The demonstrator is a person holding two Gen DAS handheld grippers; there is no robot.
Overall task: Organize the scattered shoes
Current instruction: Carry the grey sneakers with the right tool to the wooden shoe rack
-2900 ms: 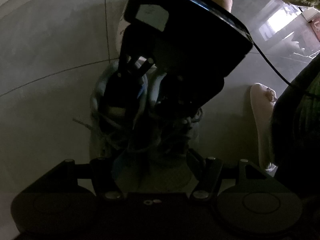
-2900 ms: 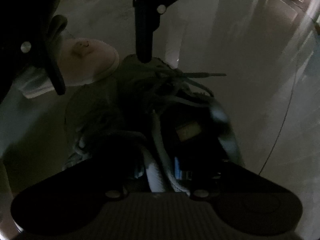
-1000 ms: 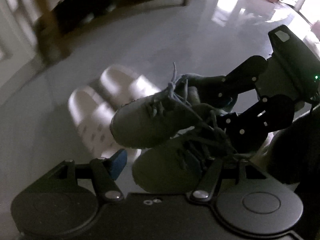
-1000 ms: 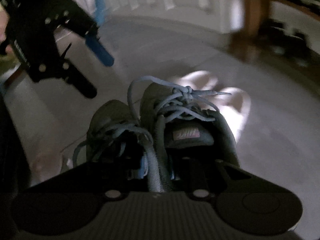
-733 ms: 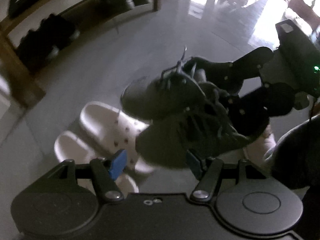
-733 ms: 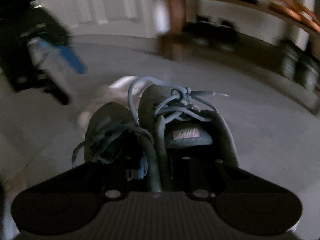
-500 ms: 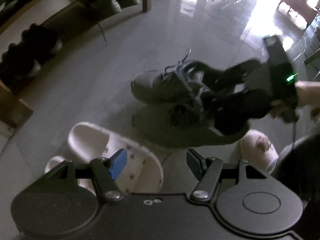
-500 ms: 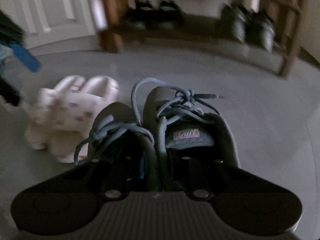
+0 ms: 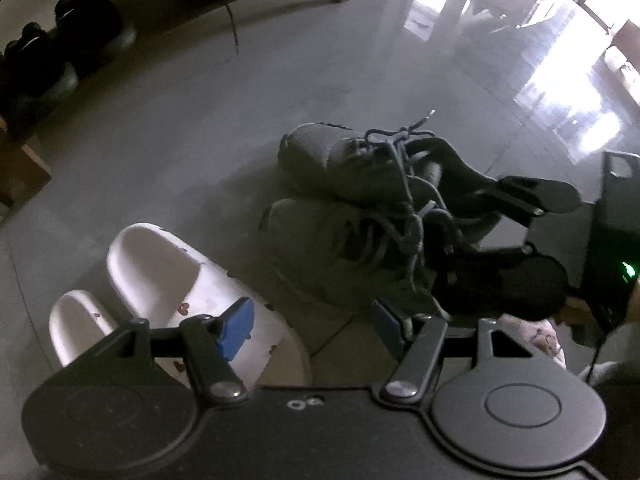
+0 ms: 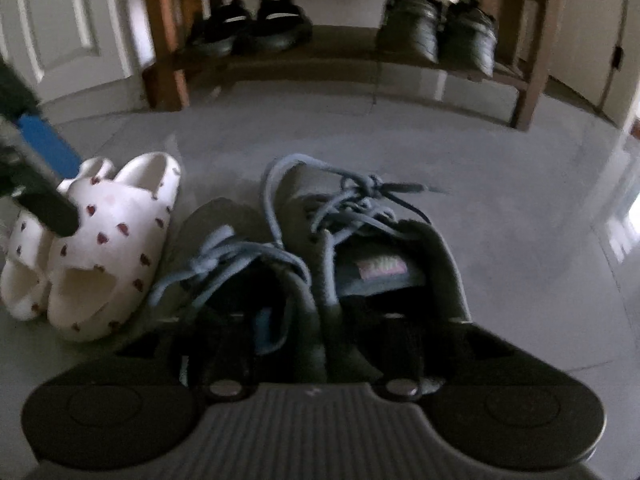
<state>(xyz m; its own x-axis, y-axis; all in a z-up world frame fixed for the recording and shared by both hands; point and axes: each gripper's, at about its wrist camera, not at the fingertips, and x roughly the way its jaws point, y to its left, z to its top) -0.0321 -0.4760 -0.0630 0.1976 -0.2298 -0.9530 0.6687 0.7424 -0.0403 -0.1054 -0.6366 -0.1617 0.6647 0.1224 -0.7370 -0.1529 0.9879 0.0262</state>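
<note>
white slippers [image 10: 100, 248] beside grey sneakers [image 10: 320, 248]

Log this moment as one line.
right gripper: jaws just opened, sneakers between, on floor | left gripper: open, empty, above slippers

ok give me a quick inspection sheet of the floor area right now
surface: grey tiled floor, glossy with window glare.
job's things: grey sneakers side by side on the floor, toes toward the rack; white slippers paired beside them.
clutter: nothing seen.
grippers: left gripper open above the slippers, holding nothing; right gripper jaws just opened, fingers inside the sneaker collars, pads hidden.
cables: thin dark cord hanging by the rack.
surroundings: wooden shoe rack with two dark pairs; white panelled doors.
</note>
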